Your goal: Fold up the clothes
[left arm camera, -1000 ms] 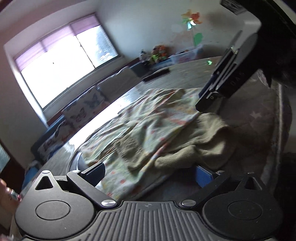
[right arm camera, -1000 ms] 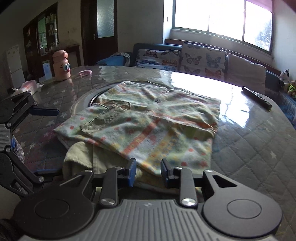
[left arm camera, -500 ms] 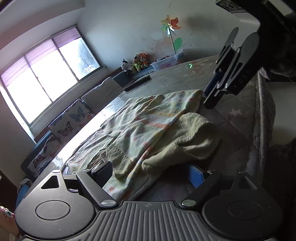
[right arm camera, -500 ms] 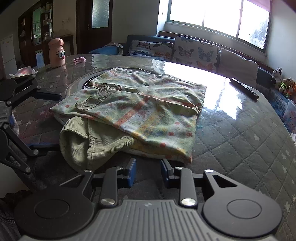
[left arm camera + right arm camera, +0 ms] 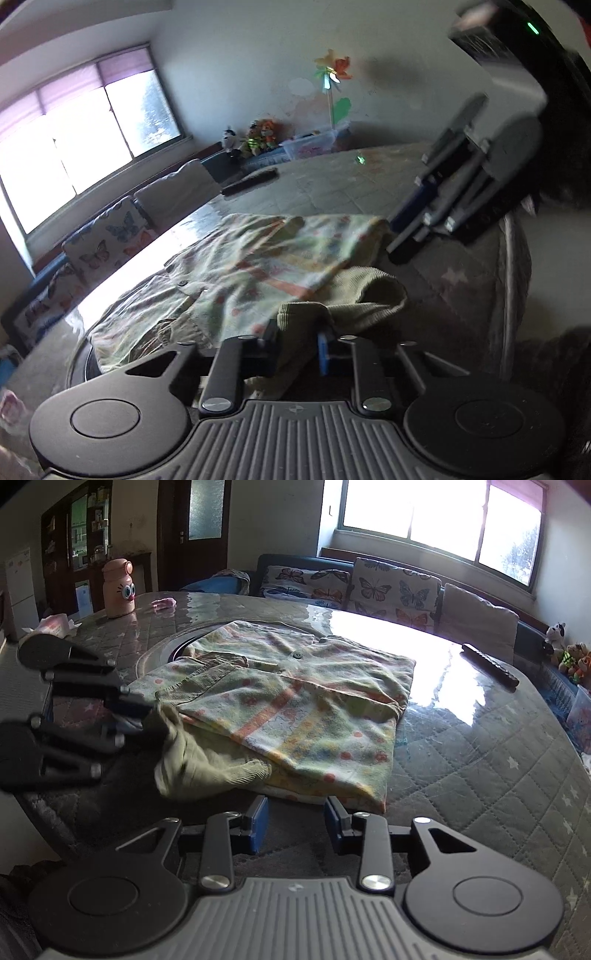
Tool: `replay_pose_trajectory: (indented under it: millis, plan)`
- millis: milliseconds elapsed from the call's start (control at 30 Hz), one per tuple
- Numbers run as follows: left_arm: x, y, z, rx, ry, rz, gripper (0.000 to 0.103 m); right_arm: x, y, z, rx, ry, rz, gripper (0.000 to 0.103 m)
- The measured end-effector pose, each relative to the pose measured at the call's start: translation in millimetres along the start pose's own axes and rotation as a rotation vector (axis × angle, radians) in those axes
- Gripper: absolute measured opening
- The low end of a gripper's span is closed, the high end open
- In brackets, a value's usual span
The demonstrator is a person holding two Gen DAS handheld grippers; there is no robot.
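Note:
A floral button-up shirt lies partly folded on the round table, with an olive ribbed sleeve sticking out at its near left. In the left wrist view that sleeve bunches up between the pads of my left gripper, whose jaws are closing and pinch the cloth. The right wrist view shows the left gripper at the sleeve's left end. My right gripper hovers just short of the shirt's near hem, jaws opening, nothing between them. It also shows in the left wrist view as the right gripper by the shirt's corner.
The table wears a quilted grey cover and has a dark round inset under the shirt. A remote lies at the far right, a pink bottle and tissue pack at the far left. A sofa with butterfly cushions stands behind.
The left gripper went from wide open around the sleeve to pinched on it, and the sleeve end has bunched up. The right gripper's jaws have spread slightly and the shirt's hem lies a little farther from them.

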State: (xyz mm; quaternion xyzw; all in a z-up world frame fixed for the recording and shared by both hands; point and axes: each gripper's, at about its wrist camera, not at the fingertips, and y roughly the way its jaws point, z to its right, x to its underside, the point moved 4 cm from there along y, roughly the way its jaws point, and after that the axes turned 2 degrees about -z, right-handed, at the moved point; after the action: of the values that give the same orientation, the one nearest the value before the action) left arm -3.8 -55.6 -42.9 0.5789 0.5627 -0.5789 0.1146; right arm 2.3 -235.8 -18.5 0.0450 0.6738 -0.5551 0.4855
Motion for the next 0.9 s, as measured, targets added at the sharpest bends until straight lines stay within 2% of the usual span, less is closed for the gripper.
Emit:
replay_pose_trajectory:
  millis: [100,167,400,567,600,633,700,900]
  plan:
    - [-8.7,-3.3,-18.5,-0.003,-0.095,0.012,0.013,-3.5,3.5,-3.4,0.004,-0.040,0.011,0.037]
    - [-13.9,-3.2,-28.6,-0.004,-0.139,0.015,0.012,-7.6,7.4,-7.3,-0.009,-0.066,0.024,0.043]
    - [-22.3,1.7,-39.3,-0.011,-0.168,0.010,0.012,-23.0,30.0,-24.1,-0.037,-0.161,0.063,0.043]
    - [-14.7,0.2,-40.5,-0.020,-0.188,-0.011,0.016,-30.9,43.2,-28.9,-0.085,-0.144,0.053,0.023]
    - [-11.4,-2.5,-40.2,-0.028,-0.186,-0.016,0.018,-32.5,42.7,-27.7,-0.085,-0.133,0.052,0.022]
    - [-7.9,-5.5,-39.6,-0.038,-0.183,-0.022,0.028,-34.0,42.1,-26.4,-0.086,-0.123,0.051,0.018]
    - [-0.2,-13.3,-38.5,-0.066,-0.165,-0.025,0.043,-37.6,38.5,-21.8,-0.108,-0.082,0.048,0.017]
    - [22.6,-28.9,-34.7,-0.155,-0.101,-0.064,0.056,-49.2,24.6,-17.8,-0.122,-0.042,0.084,0.014]
